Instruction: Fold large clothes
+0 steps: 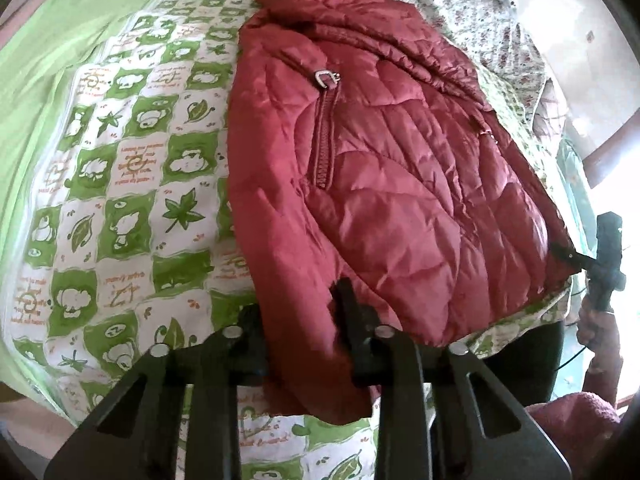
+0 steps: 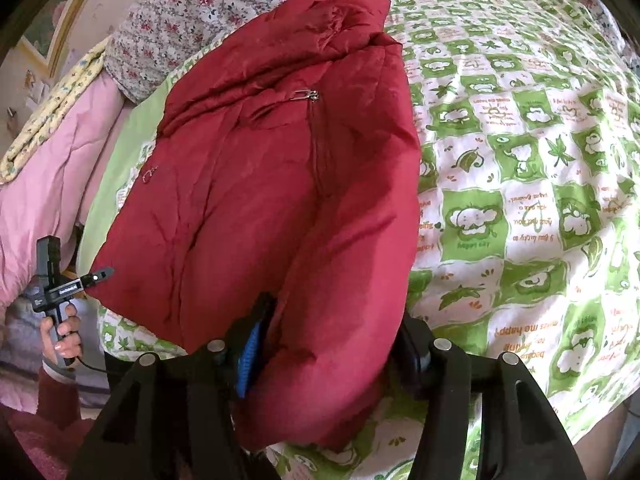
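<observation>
A red puffer jacket (image 1: 380,160) lies folded on the green-and-white patterned bedspread (image 1: 132,152), zipper facing up. My left gripper (image 1: 298,320) has its fingers spread, with the jacket's near hem bunched between them. It also shows in the right wrist view (image 2: 96,276), touching the jacket's left corner. My right gripper (image 2: 336,336) has its fingers spread around the jacket's (image 2: 280,184) near edge; a blue pad shows on its left finger (image 2: 250,360). The right gripper also shows in the left wrist view (image 1: 568,254) at the jacket's right corner.
A flowered quilt (image 2: 192,12) lies behind the jacket at the head of the bed. A pink quilt (image 2: 52,184) is bunched at the left in the right wrist view. The bedspread (image 2: 520,160) stretches to the right. A wooden bed frame (image 1: 608,152) shows at the right edge.
</observation>
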### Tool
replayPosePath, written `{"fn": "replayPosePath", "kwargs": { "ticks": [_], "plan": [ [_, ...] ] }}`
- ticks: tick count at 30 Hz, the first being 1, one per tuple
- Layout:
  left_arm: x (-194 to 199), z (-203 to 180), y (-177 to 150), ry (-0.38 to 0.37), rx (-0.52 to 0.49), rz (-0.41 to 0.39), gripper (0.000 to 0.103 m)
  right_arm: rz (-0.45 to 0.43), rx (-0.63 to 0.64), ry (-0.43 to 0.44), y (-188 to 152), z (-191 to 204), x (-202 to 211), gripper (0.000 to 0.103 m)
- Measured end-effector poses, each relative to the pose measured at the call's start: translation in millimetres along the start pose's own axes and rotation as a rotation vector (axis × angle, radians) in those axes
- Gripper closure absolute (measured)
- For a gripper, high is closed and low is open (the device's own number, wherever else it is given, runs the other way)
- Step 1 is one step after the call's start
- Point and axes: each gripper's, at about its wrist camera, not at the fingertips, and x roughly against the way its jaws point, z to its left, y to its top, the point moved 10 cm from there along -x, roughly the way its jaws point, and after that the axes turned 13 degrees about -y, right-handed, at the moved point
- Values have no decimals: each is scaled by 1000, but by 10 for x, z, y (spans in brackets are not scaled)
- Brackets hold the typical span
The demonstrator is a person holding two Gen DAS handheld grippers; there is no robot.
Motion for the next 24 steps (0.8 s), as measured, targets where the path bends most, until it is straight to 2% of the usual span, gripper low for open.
{"fn": "replayPosePath", "kwargs": {
  "ticks": [4, 8, 17, 24],
  "plan": [
    [92, -123, 49, 14, -42, -55, 88, -29, 0, 39, -1, 39, 67, 65],
    [244, -251, 163, -5, -56, -124, 89, -75, -14, 104, 64, 87, 194, 73],
    [548, -426, 485, -32, -63, -251, 89, -190, -52, 246, 278, 173, 501, 76],
    [735, -515, 782, -45, -70, -342, 89, -281, -47, 285, 561, 239, 730, 77]
  ]
}}
